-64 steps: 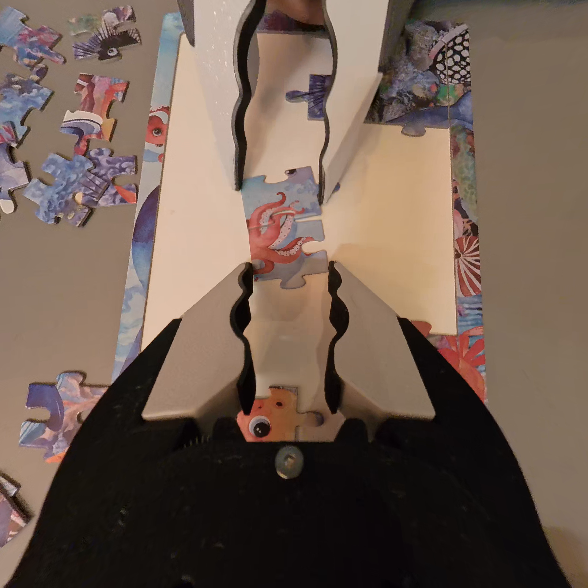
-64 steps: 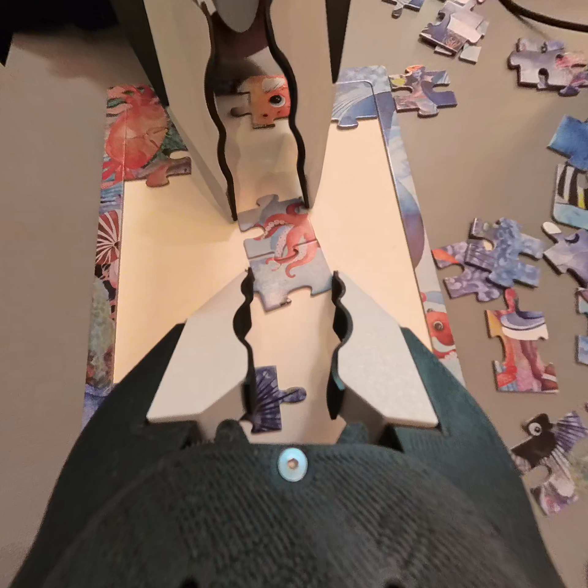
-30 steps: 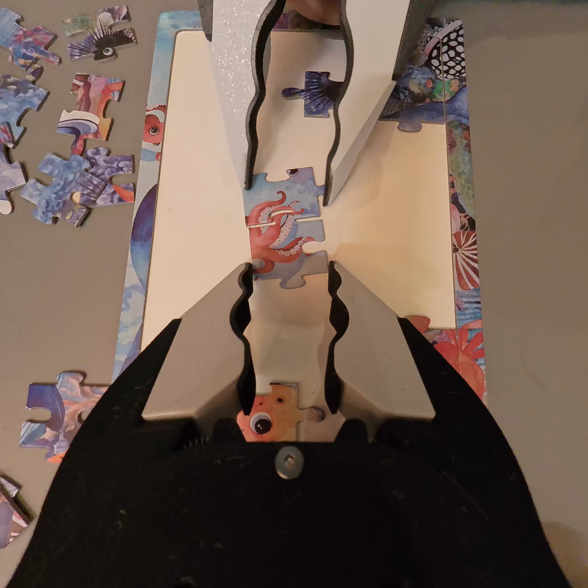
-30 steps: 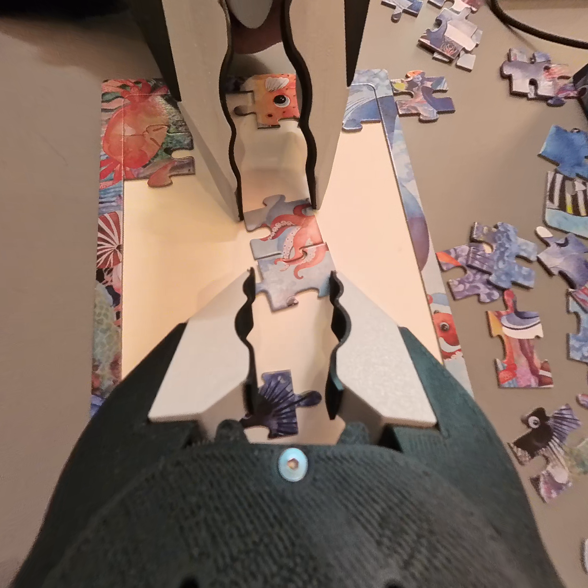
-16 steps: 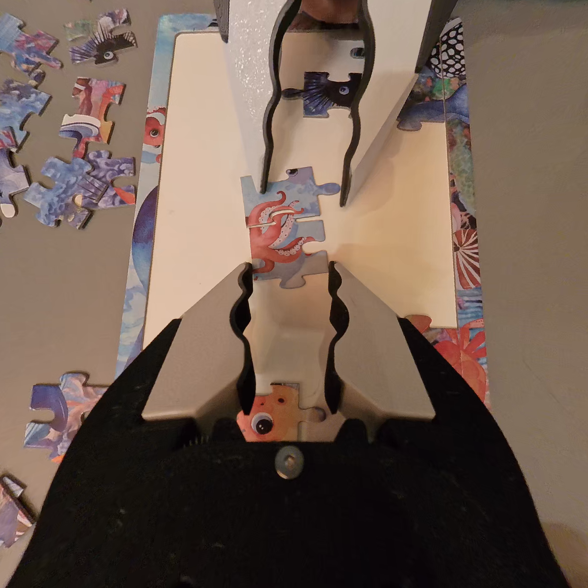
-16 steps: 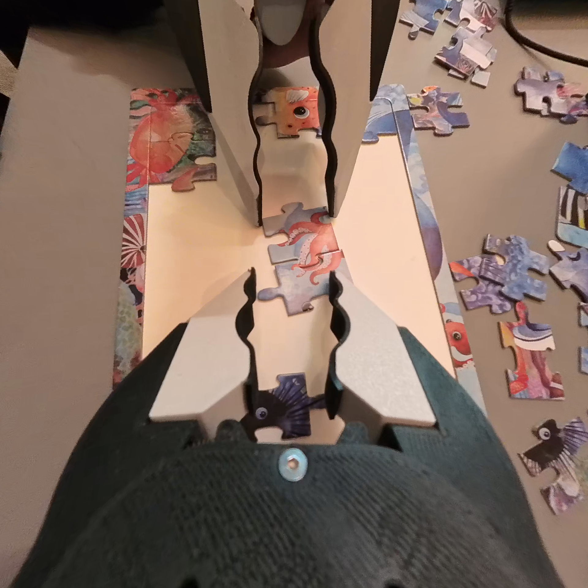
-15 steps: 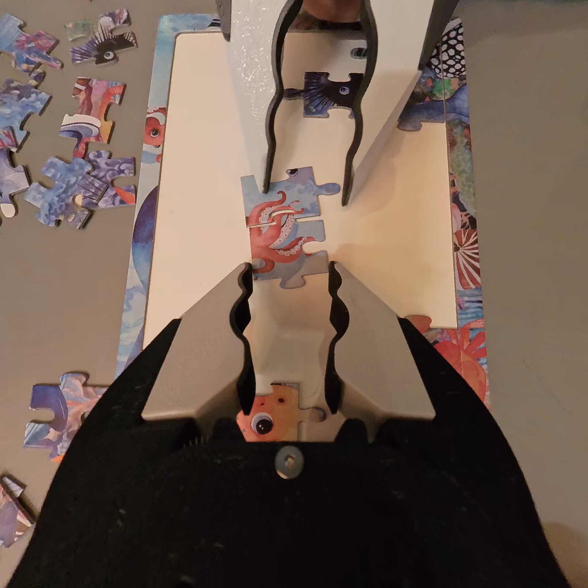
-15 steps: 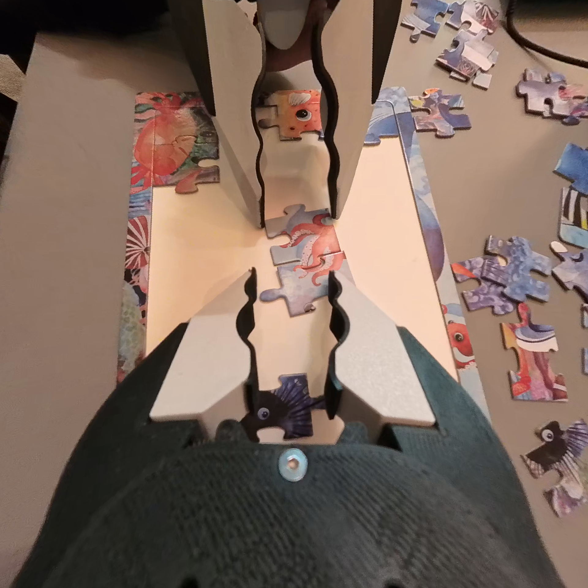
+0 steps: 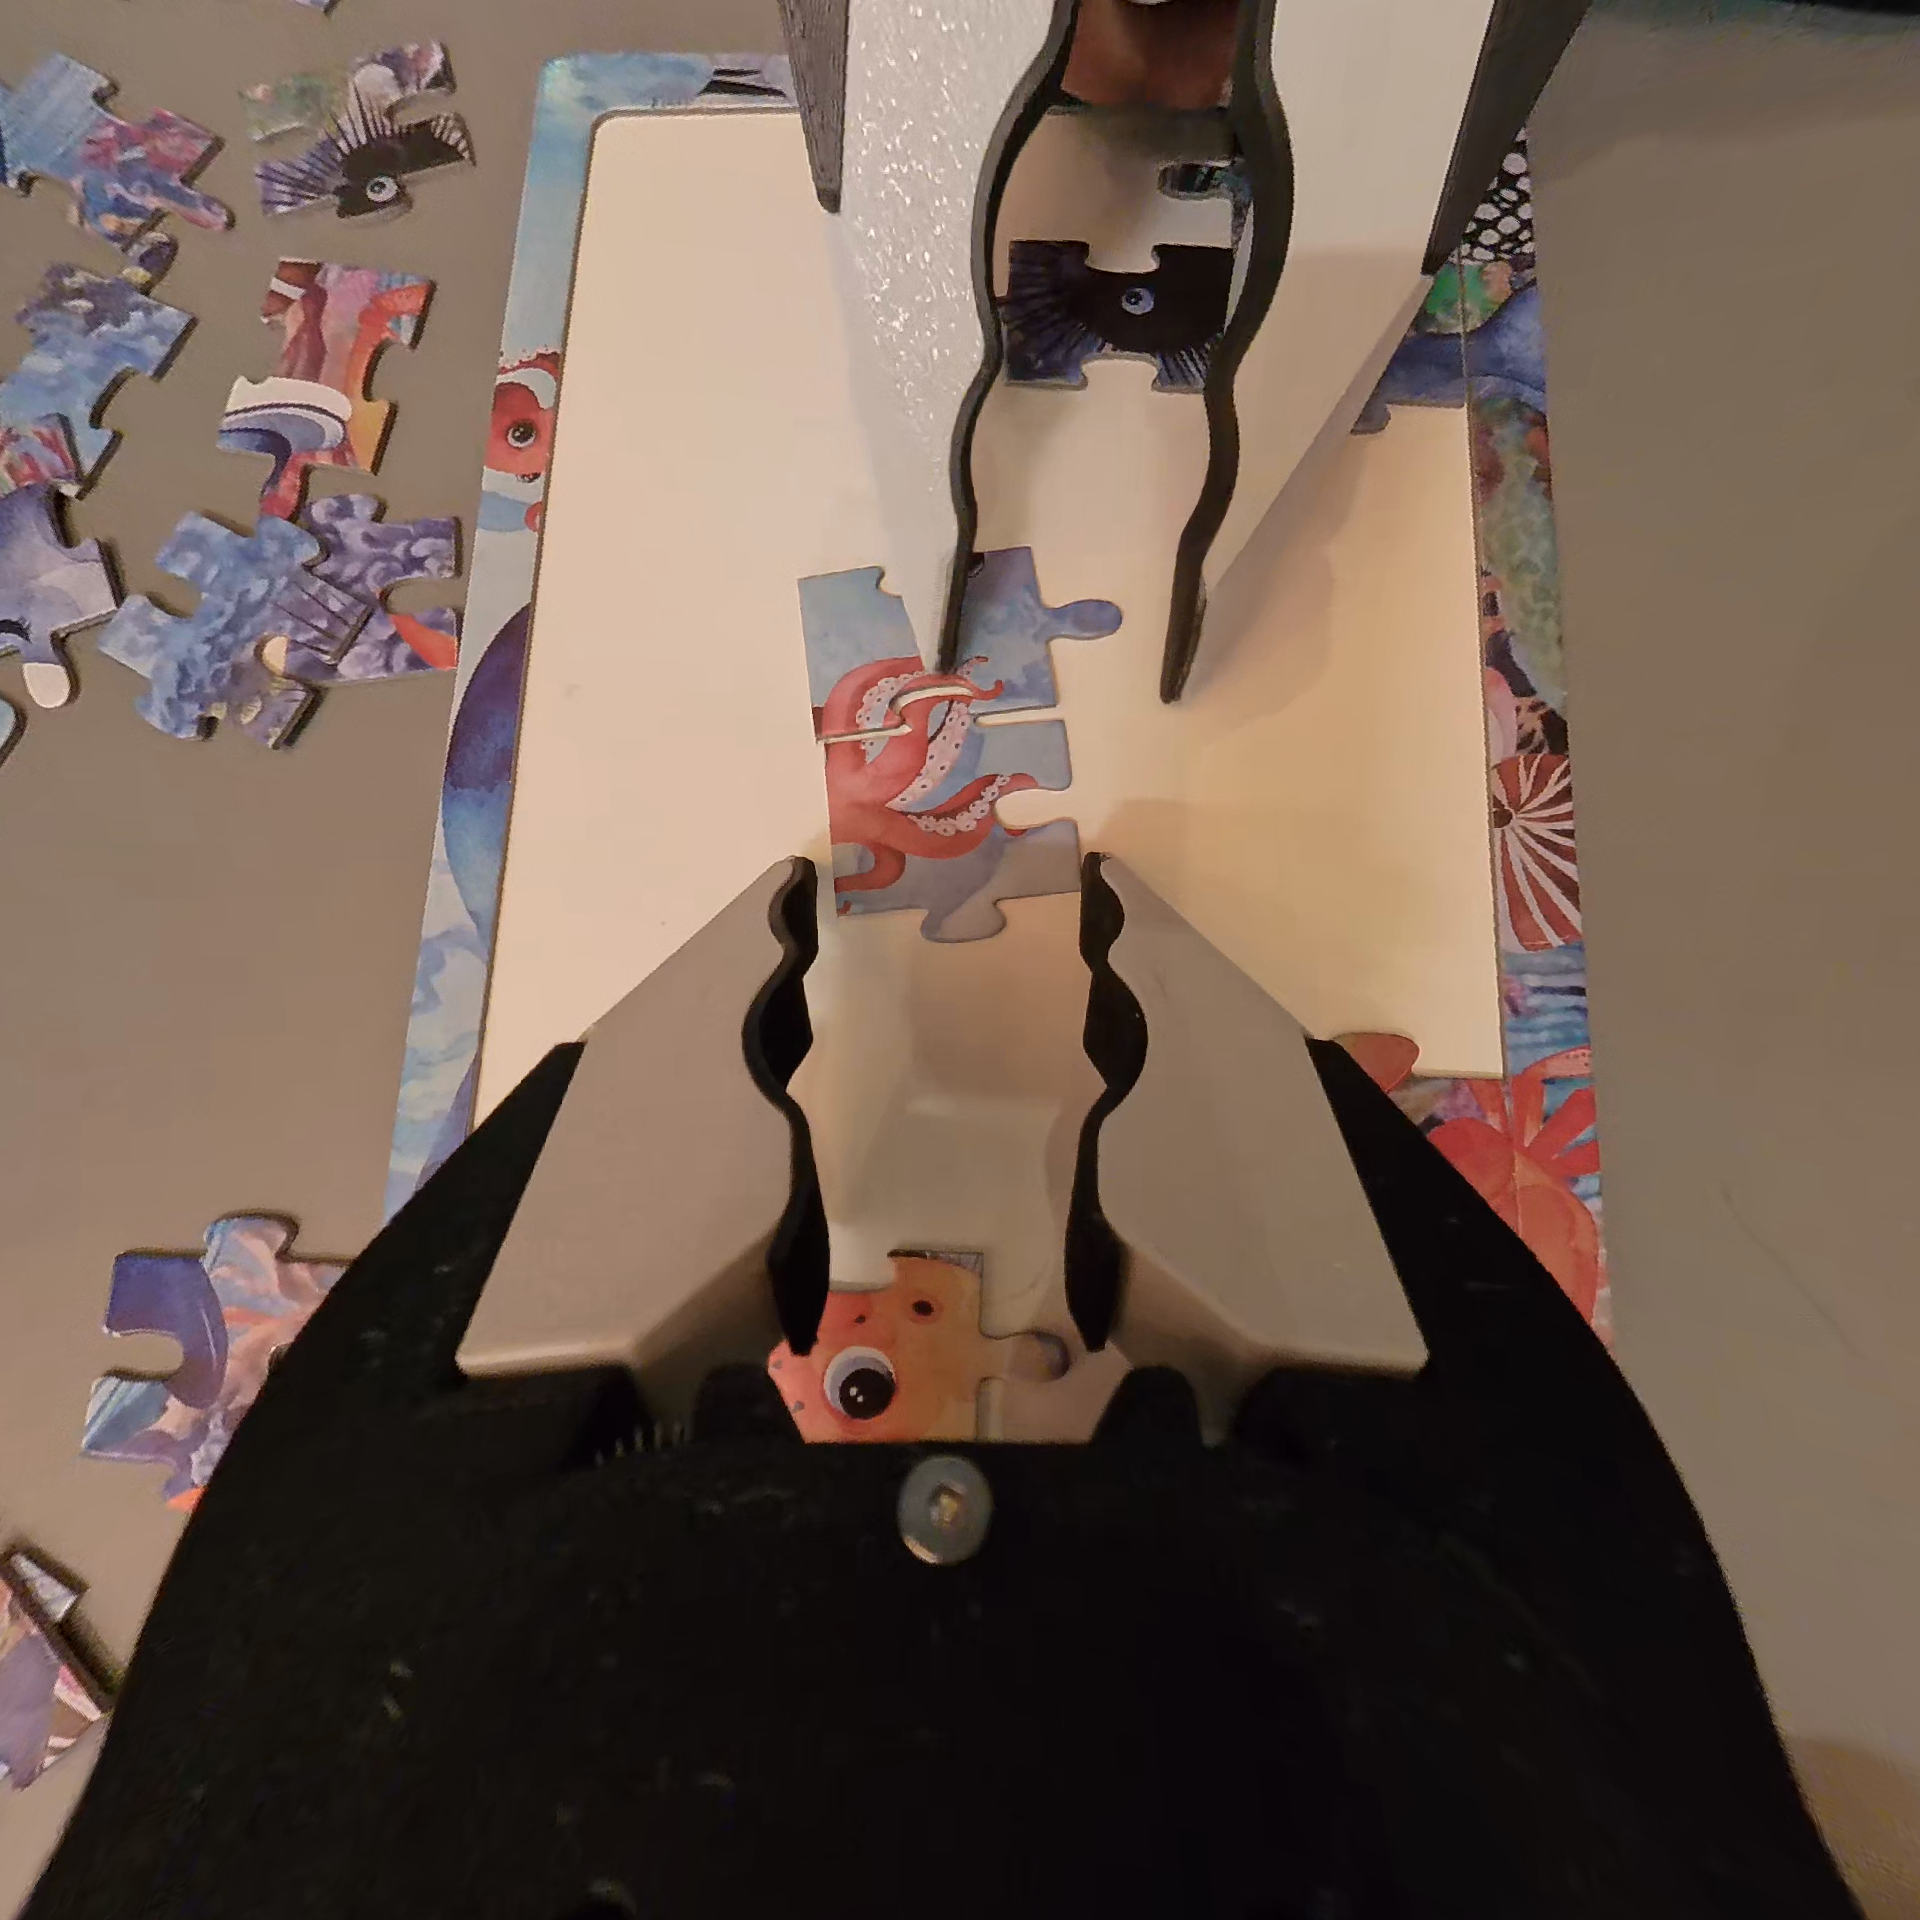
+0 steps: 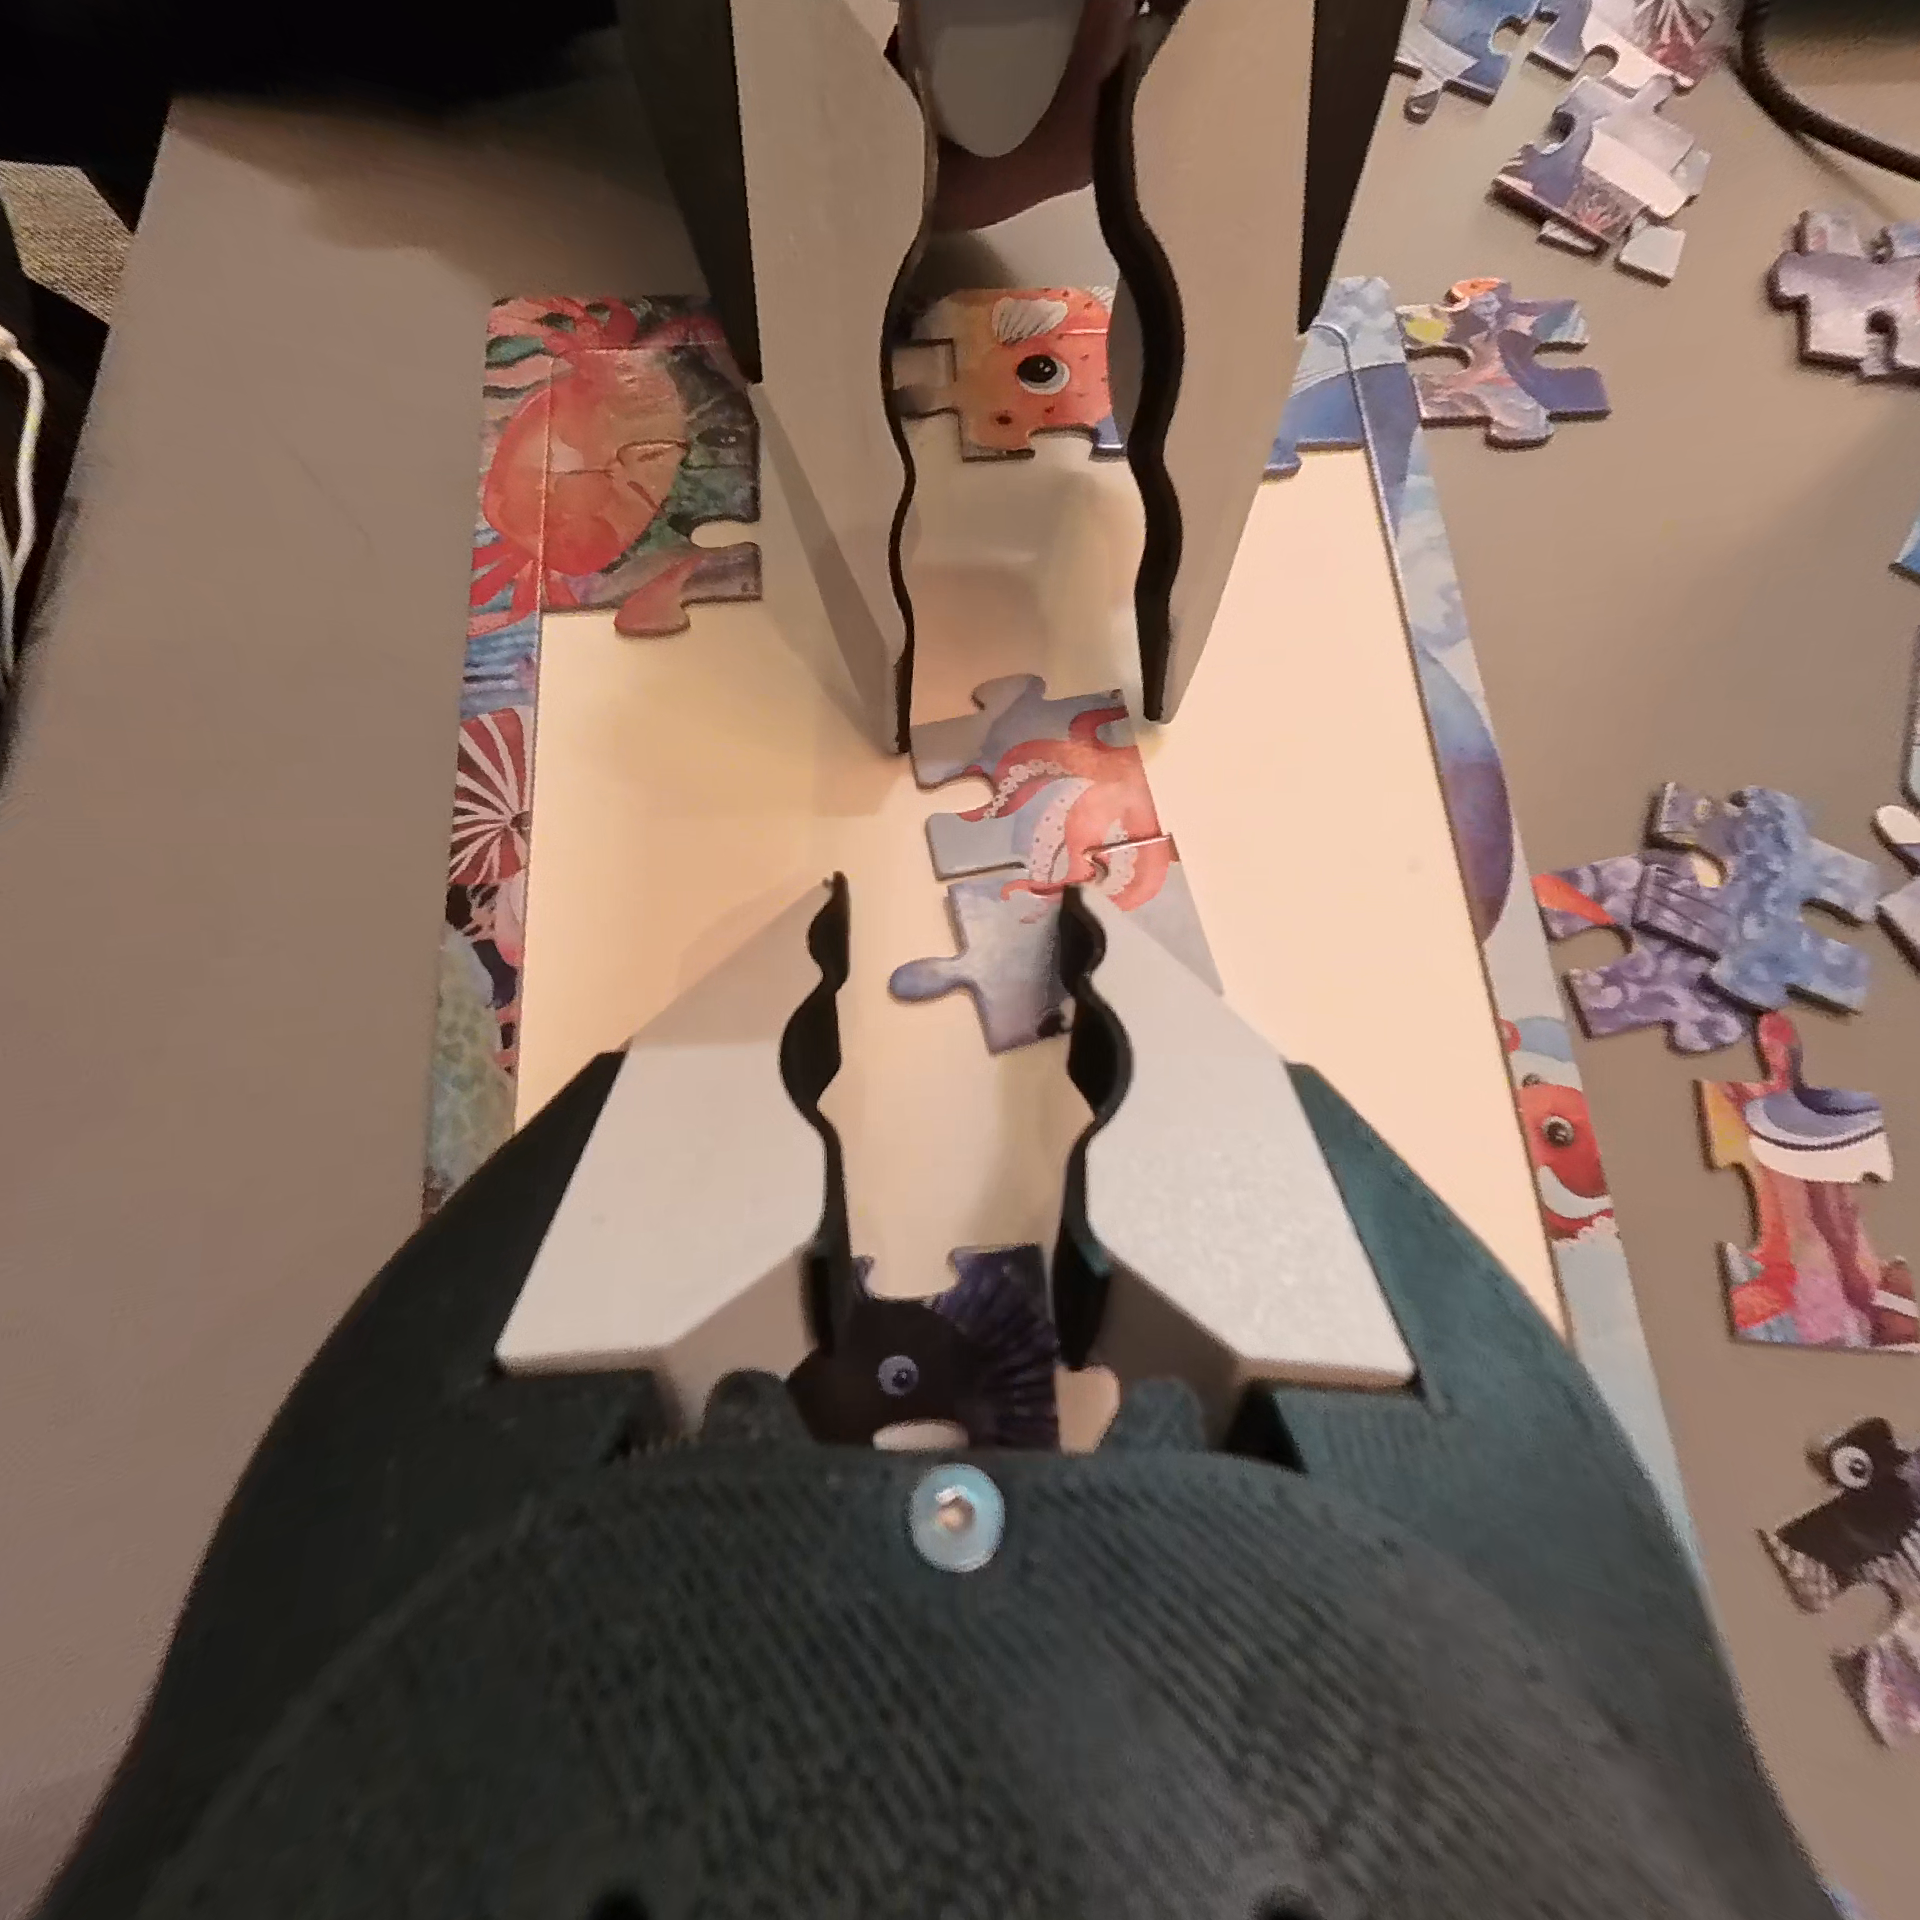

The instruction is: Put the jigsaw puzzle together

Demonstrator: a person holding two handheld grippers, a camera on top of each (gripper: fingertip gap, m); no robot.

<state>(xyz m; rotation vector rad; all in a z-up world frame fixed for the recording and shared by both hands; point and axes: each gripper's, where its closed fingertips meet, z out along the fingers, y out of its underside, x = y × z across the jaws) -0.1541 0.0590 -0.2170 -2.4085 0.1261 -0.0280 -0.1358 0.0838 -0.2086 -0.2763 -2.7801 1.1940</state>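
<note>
Loose puzzle pieces (image 9: 281,634) lie scattered on the grey table at nine to eleven o'clock of the left wrist view, outside the puzzle tray (image 9: 665,520), presumably parked there until their spots are found. The tray's cream floor is mostly bare, with only border pieces fitted. At its centre sit the two octopus pieces (image 9: 940,743), joined one above the other, though a thin gap shows along their seam, so the lock looks incomplete.

Left gripper (image 9: 945,883) points toward twelve o'clock, level and low, its jaws moderately apart and empty, straddling the near octopus piece's lower edge, apparently to brace it. An orange fish piece (image 9: 899,1361) lies under its base at six o'clock.

Right gripper (image 9: 1070,665) comes in from twelve o'clock, facing the left one, tips angled down. Its jaws are spread and hold nothing; one tip rests on or just over the far octopus piece, the other beside it over bare tray. A dark spiny fish piece (image 10: 935,1361) lies beneath its base.
</note>
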